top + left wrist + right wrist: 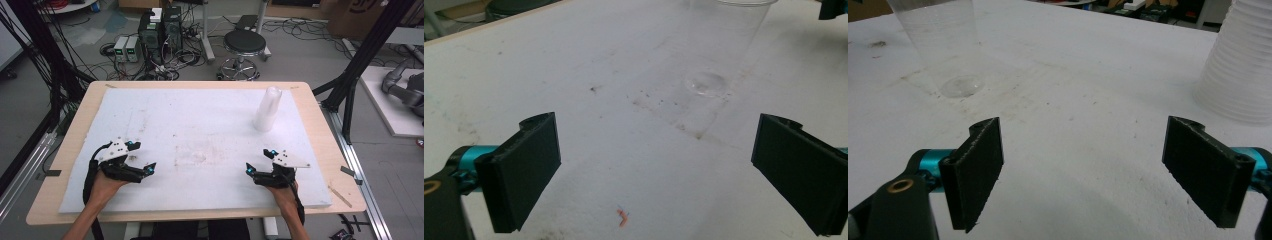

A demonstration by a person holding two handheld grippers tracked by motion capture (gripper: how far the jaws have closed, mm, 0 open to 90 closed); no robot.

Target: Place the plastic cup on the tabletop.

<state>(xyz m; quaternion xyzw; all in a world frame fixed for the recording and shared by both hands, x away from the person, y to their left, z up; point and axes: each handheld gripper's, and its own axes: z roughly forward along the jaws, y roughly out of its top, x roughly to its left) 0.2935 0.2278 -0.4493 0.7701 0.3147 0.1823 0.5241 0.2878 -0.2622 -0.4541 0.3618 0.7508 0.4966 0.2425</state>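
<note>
In the lower left of the high view the left tool (150, 167) lay low over the white foam surface (210, 125), jaws spread wide and holding nothing. Its own view showed the two black jaws parted with bare foam between them. A single clear cup (724, 40) stood upright ahead, in the upper right of that frame, its round base plain against the stained foam.

At the middle of the high view that cup (192, 150) was hard to make out, only a faint glint between the two tools.

In the lower right the right tool (248, 169) rested likewise, jaws wide apart and empty. In its view the clear cup (943, 45) stood at the upper left and the ribbed cup stack (1240, 70) at the right edge. In the high view the stack (267, 110) rose in the upper right, well apart from both tools.

The step looked like a reach for the single cup. To do it well, a tool should come in level, straddle the wall near mid-height, and close gently, since thin plastic would buckle or skid.
</note>
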